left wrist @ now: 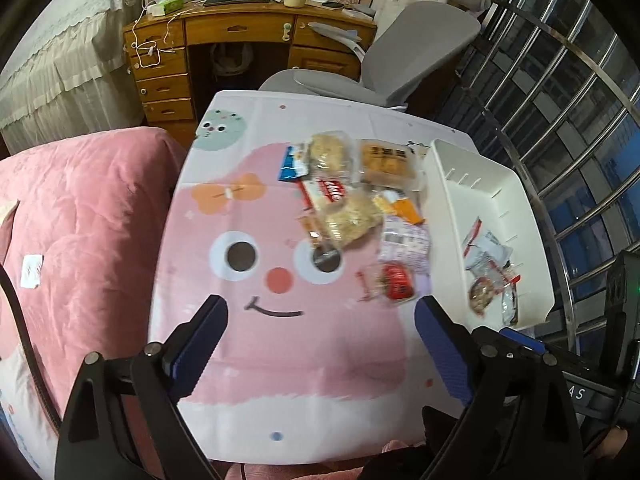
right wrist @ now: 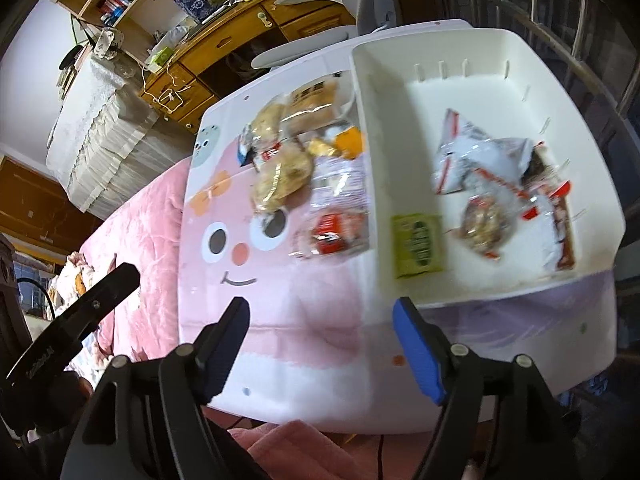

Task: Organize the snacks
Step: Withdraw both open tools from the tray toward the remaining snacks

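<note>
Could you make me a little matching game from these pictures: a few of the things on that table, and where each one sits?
Things:
1. green packet
2. red-labelled snack
3. orange packet
4. white bin

Places:
A. on the cloth, near the cartoon face's eye
B. far end of the loose pile, beside the bin's outer wall
C. inside the bin, against its near-left wall
D. right side of the table

Pairs: 1-C, 2-A, 3-B, 4-D
</note>
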